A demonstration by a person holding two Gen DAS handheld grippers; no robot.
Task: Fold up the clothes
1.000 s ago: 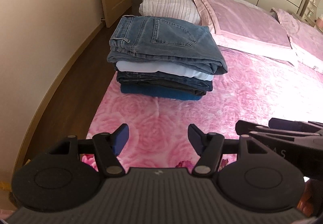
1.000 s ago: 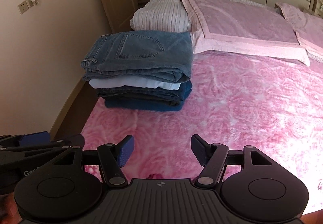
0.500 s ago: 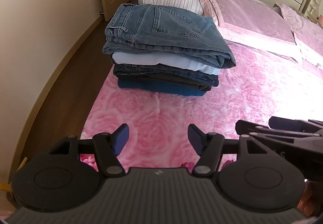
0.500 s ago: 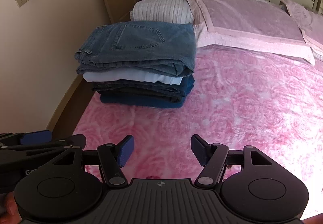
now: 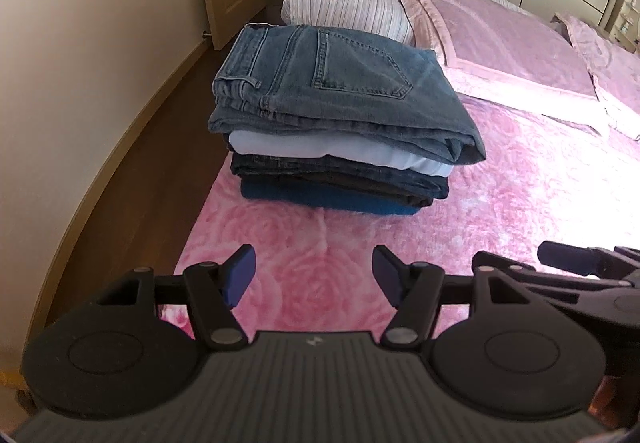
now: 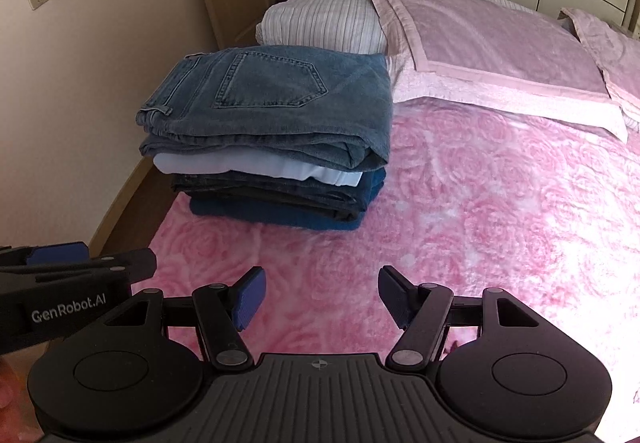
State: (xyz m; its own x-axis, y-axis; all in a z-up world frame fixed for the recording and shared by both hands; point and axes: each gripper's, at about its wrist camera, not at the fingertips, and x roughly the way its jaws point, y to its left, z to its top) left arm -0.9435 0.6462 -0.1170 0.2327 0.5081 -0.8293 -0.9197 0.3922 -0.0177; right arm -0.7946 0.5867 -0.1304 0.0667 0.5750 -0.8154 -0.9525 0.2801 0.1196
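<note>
Both the left gripper (image 5: 314,275) and right gripper (image 6: 320,295) hover wide open and empty-handed above the pink rose-patterned bedspread (image 6: 480,223), facing the neatly folded stack of blue denim jeans (image 5: 340,83) near the bed's edge, apparently finished.

The right gripper (image 6: 319,293) hangs with jaws spread above the pink rose-patterned blanket (image 6: 480,211). Ahead sits a stack of folded clothes (image 6: 272,147), blue jeans (image 6: 280,99) on top. The left gripper (image 6: 76,263) shows alongside.

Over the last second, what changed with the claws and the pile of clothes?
Both open, empty claws, left claw and right claw, moved closer to the folded pile, which now looms larger. Nothing was gripped or released; the pile looks unchanged on the pink bedspread.
</note>
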